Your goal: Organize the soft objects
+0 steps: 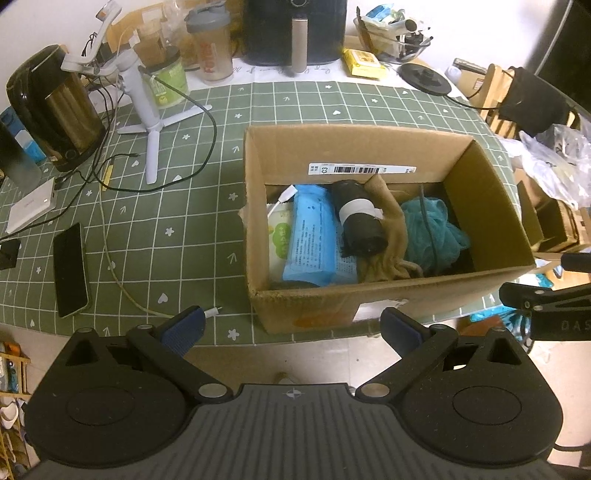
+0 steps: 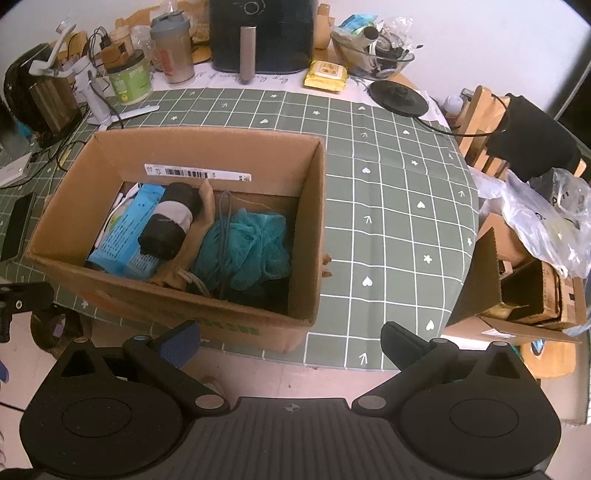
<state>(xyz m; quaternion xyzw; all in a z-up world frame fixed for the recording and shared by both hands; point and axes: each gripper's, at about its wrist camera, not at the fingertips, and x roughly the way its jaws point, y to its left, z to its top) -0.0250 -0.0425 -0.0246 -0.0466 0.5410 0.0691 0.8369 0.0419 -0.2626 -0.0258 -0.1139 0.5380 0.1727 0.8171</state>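
An open cardboard box (image 1: 487, 177) (image 2: 310, 206) stands on the green checked tablecloth. Inside lie a blue wipes pack (image 1: 312, 236) (image 2: 127, 232), a black roll with a white band (image 1: 358, 218) (image 2: 170, 221), a tan cloth (image 1: 391, 229) (image 2: 201, 221), a teal mesh sponge (image 1: 432, 229) (image 2: 247, 247) and a green-and-white pack (image 1: 279, 236). My left gripper (image 1: 291, 326) is open and empty, just short of the box's near wall. My right gripper (image 2: 291, 339) is open and empty at the box's near right corner.
A phone (image 1: 70, 269), white power bank (image 1: 31, 206), cables, a white tripod (image 1: 147, 110), kettle (image 1: 55, 107), shaker bottle (image 1: 212, 44), air fryer (image 1: 295, 29), yellow wipes pack (image 2: 325, 75) and kettle base (image 2: 399, 98) crowd the table. A second cardboard box (image 2: 517, 295) and plastic bags (image 2: 546, 218) stand right.
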